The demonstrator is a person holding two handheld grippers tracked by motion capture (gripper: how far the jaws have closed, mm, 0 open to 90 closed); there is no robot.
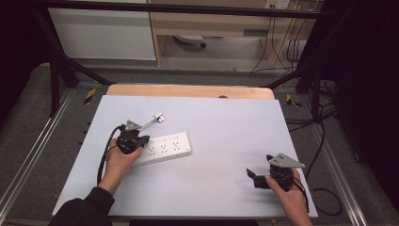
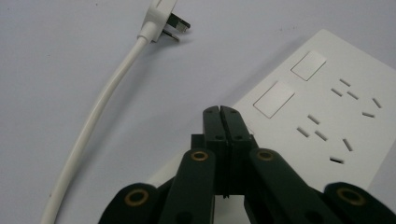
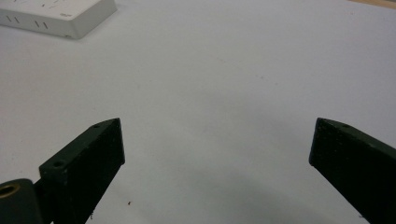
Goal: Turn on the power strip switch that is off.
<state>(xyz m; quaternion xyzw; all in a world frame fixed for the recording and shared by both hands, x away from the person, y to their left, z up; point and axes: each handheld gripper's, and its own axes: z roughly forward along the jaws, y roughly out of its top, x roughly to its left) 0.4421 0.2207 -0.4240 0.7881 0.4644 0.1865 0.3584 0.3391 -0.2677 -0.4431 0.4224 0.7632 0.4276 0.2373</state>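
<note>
The right gripper [image 1: 256, 178] rests nearest, jaws wide apart over bare table [image 1: 226, 136], probably waiting. Farther, the left gripper [image 2: 222, 112] has its jaws pressed together with nothing between, above the white power strip [image 1: 162, 148] (perhaps steadying it). Beyond lies its plug [image 2: 163, 18], unplugged.

A white table [image 1: 226, 141] bears a power strip [image 1: 164, 147] and its plug [image 1: 159, 117].

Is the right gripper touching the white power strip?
Apart. The high view shows the right gripper well separated from the power strip, with bare table between them.
</note>
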